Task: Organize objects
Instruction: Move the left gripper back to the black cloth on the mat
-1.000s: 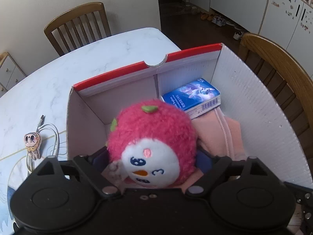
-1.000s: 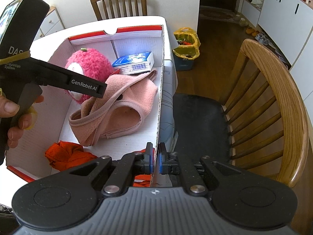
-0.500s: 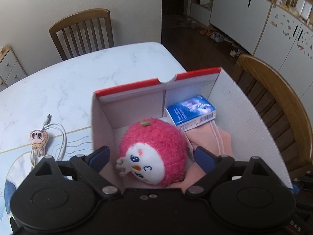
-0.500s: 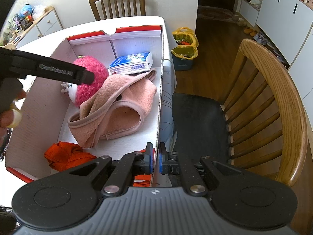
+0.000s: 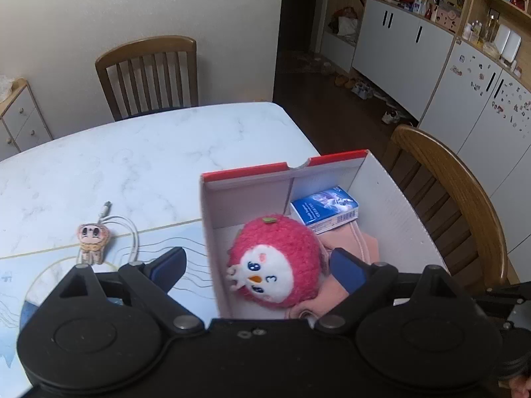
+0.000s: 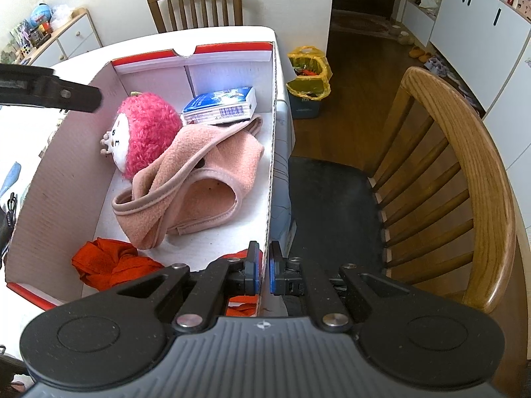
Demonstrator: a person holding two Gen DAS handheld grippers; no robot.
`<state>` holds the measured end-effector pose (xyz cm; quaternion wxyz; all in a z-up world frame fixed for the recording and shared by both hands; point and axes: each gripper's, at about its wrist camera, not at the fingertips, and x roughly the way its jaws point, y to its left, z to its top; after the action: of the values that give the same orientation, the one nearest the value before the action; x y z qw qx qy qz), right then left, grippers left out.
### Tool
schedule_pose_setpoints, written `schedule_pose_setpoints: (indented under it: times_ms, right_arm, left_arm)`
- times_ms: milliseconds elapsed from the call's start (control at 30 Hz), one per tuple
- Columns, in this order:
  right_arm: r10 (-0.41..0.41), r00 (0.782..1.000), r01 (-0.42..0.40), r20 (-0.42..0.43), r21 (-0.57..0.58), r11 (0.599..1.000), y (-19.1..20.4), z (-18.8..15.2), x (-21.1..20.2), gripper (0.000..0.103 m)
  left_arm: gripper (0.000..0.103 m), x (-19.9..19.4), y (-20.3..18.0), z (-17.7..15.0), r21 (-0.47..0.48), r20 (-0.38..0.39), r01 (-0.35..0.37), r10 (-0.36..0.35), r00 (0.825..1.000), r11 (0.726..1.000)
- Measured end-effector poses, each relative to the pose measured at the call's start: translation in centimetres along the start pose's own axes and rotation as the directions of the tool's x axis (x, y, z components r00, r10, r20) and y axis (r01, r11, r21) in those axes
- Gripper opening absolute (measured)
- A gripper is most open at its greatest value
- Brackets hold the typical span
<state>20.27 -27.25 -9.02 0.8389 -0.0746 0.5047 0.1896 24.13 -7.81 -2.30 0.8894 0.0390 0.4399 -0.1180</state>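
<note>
- The pink plush toy (image 5: 277, 265) lies on its side inside the white cardboard box (image 5: 395, 209), face toward the left wall, leaning against a pink fleece garment (image 6: 199, 179).
- A blue packet (image 6: 220, 104) sits in the far corner, just behind the garment; an orange cloth (image 6: 109, 262) lies at the near end.
- The left gripper (image 5: 259, 268) hangs above the box, its jaws spread wide and empty, the plush below them untouched.
- The right gripper (image 6: 264, 268) is clamped on the box's right wall, pads pressed to either side.
- The box rests on a marble table (image 5: 132, 159); a white cable with a cartoon charm (image 5: 93, 237) lies beside it.
</note>
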Motion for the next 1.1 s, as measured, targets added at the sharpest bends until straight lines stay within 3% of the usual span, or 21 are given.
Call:
schedule_pose_setpoints:
  times_ms: [333,700,1100]
  right_arm:
    - [-0.014,1.0,0.014,-0.009,-0.007,1.0,0.3,-0.4,-0.1,0.005]
    - [-0.034,0.999,0.033,-0.018,-0.017,0.999,0.7,-0.3,0.0,0.005]
    - [-0.053,0.998,0.053,-0.026,-0.026,0.998,1.0,-0.2,0.1,0.005]
  left_arm:
    - [0.101,-2.6,3.4,-1.6,-0.049,0.021,-0.006,0.007,1.0,0.999]
    - [0.102,-5.4,11.1,-4.7,-0.174,0.017,-0.062,0.066,0.998,0.983]
    - [0.102,-6.7,18.8,-9.4,-0.261,-0.054,-0.197,0.19,0.98,0.945]
